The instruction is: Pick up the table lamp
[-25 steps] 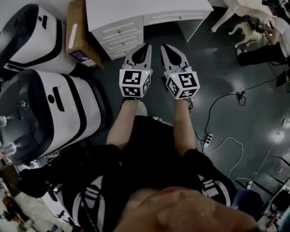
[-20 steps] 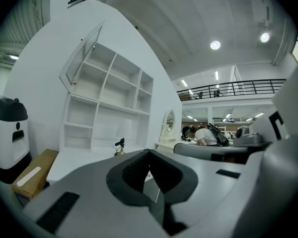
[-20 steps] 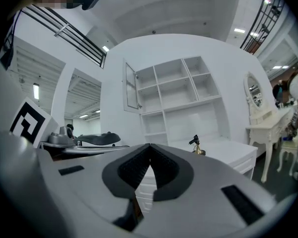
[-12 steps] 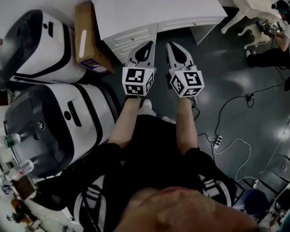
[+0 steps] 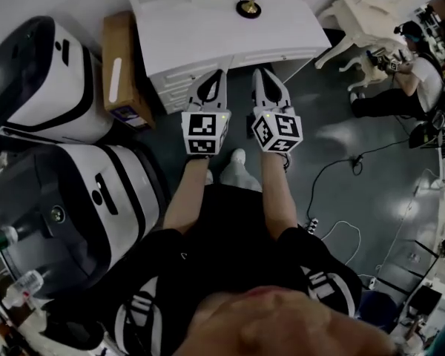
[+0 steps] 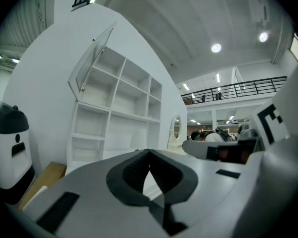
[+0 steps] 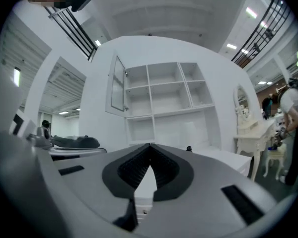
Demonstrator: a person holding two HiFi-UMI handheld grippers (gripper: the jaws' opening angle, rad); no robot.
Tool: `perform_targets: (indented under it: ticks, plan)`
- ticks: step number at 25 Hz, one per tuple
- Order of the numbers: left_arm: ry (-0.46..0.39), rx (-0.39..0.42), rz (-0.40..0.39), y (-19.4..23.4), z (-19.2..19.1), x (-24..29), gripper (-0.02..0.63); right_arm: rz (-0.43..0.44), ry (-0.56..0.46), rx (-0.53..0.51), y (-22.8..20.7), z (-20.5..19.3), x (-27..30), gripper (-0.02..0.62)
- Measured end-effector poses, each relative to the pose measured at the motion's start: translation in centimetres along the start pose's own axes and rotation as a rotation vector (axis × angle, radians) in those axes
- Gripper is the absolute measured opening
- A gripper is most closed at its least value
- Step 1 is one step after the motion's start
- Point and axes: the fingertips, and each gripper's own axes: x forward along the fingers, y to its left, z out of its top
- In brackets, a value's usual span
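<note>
The table lamp point(image 5: 247, 4) is small, with a dark head and a brass-coloured round base. It stands on the white desk point(image 5: 208, 21) at the top of the head view. In the right gripper view the lamp point(image 7: 188, 148) is a tiny dark shape on the desk top. My left gripper point(image 5: 218, 73) and right gripper point(image 5: 257, 72) are held side by side, level, with their tips at the desk's front drawers, short of the lamp. The left gripper point(image 6: 149, 152) and the right gripper point(image 7: 149, 147) are both shut with nothing in them.
A cardboard box point(image 5: 119, 58) leans beside the desk's left end. Two big white-and-black machines point(image 5: 52, 80) point(image 5: 74, 206) stand at my left. To the right are a white ornate chair point(image 5: 356, 10), a crouching person point(image 5: 411, 73) and floor cables point(image 5: 334, 191). A white shelf unit point(image 7: 164, 98) rises behind the desk.
Both grippers have moved forward, from well short of the desk to its drawer front. The lamp has come down from the picture's top edge into fuller view. The jaws stay shut.
</note>
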Motion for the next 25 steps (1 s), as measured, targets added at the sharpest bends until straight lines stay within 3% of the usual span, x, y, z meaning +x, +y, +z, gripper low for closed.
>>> perform_targets:
  ticks: [3, 7, 11, 19, 25]
  plan:
    - [-0.030, 0.014, -0.006, -0.3, 1.1, 0.1, 0.009, -0.039, -0.022, 0.004, -0.5, 0.7, 0.9, 0.018]
    - [-0.008, 0.086, 0.022, 1.1, 0.8, 0.6, 0.009, -0.001, -0.037, 0.022, 0.3, 0.7, 2.6, 0.018]
    - [0.025, 0.098, 0.027, 2.2, 0.0, 1.8, 0.009, 0.019, -0.029, 0.008, 0.3, 0.3, 3.8, 0.018]
    - [0.089, 0.120, -0.016, 0.4, -1.8, 9.0, 0.009, -0.024, 0.007, 0.026, -6.4, -0.4, 6.4, 0.018]
    - [0.108, 0.044, -0.061, -1.3, -3.4, 16.4, 0.009, -0.071, 0.037, 0.029, -13.2, -1.4, 8.9, 0.018]
